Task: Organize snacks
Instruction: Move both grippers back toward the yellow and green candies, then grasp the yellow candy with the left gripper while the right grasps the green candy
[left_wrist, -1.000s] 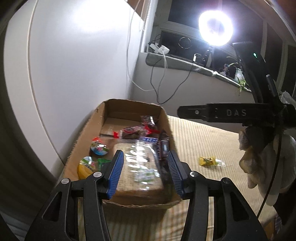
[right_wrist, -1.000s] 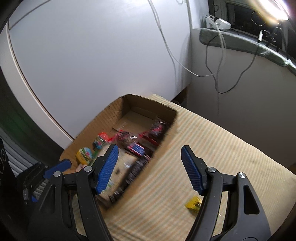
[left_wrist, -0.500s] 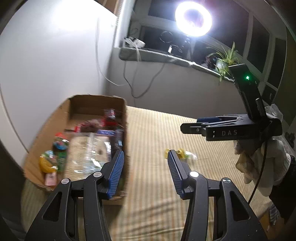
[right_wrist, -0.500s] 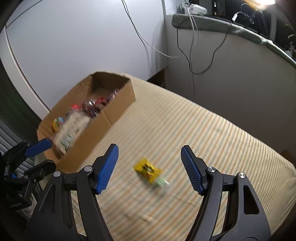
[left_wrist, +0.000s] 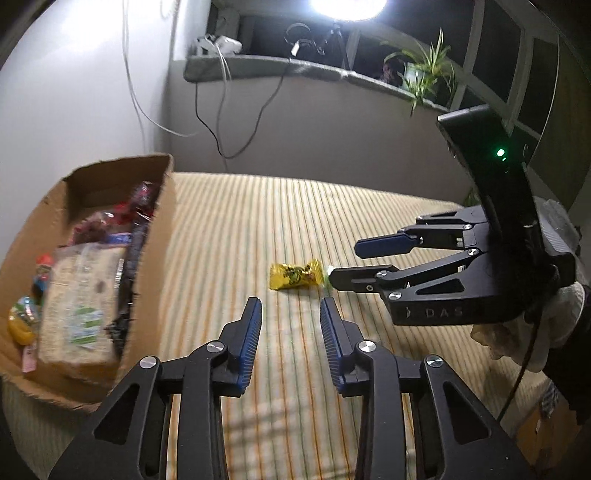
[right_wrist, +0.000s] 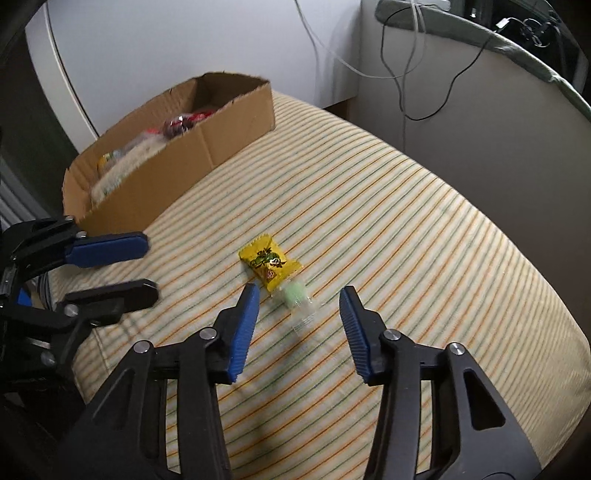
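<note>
A yellow snack packet (left_wrist: 294, 276) (right_wrist: 269, 263) lies on the striped surface, with a small clear wrapper holding a green sweet (right_wrist: 299, 300) touching its near end. A cardboard box (left_wrist: 155, 236) (right_wrist: 207, 147) at the left holds several snacks, among them a big pale cracker pack (left_wrist: 79, 306). My left gripper (left_wrist: 291, 310) is open and empty, just short of the yellow packet. My right gripper (right_wrist: 299, 295) (left_wrist: 343, 262) is open and empty, its fingers either side of the green sweet.
The striped cloth surface (right_wrist: 424, 229) drops off at its rounded edges. White wall and cabinet stand behind the box. A windowsill (left_wrist: 295, 70) with cables, a plant (left_wrist: 424, 70) and a bright ring light runs along the back. Cables hang down the wall.
Both grippers have swung away from the box toward the yellow packet. The right gripper has come down close over the green sweet. Both stayed open.
</note>
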